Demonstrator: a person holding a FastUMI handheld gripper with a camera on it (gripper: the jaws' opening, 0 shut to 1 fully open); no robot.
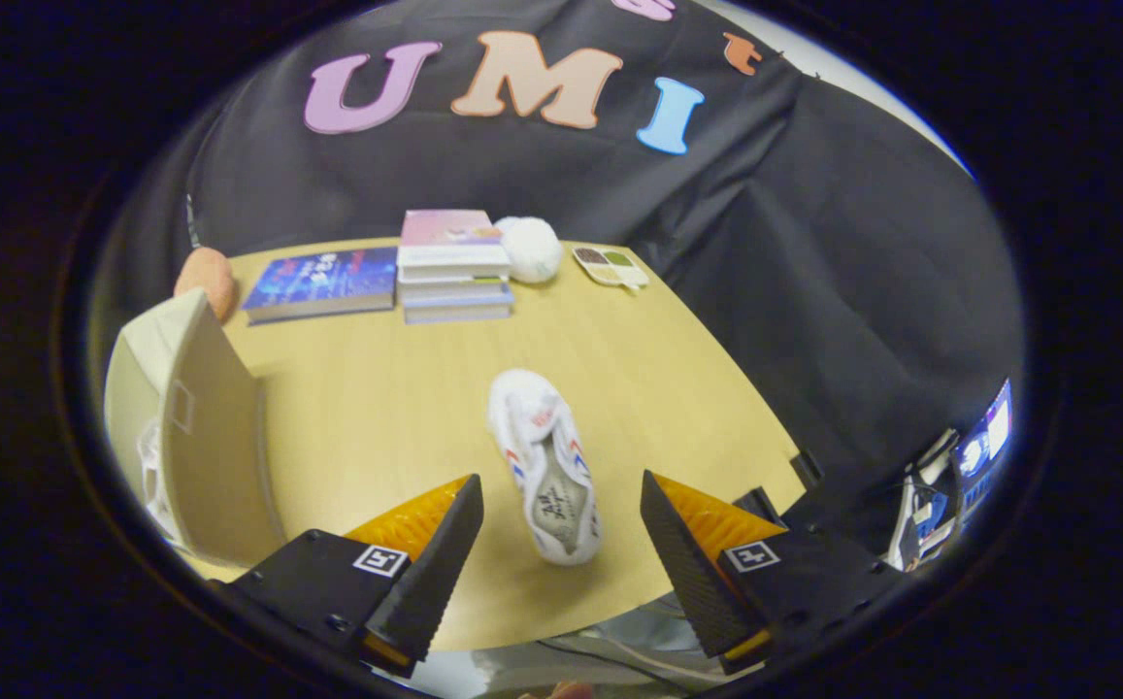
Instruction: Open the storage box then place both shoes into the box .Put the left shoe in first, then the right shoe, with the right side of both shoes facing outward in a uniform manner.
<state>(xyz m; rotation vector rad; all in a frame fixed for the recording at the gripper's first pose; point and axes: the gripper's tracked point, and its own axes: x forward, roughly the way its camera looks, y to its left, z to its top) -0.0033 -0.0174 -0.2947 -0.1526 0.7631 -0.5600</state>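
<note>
While spread, tool (561, 505) above shoe (546, 464).

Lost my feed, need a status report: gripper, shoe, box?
Gripper open, holding nothing. White shoe on table, heel between the fingers. Storage box open beside it, something white inside. Path clear.

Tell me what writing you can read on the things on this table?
None reads clearly.
Blue book cover: print too blurred.
Book stack: pink top cover, too small.
Shoe insole, between the open gripper fingers: script, illegible.
Gripper squares: markers, not words.
</note>
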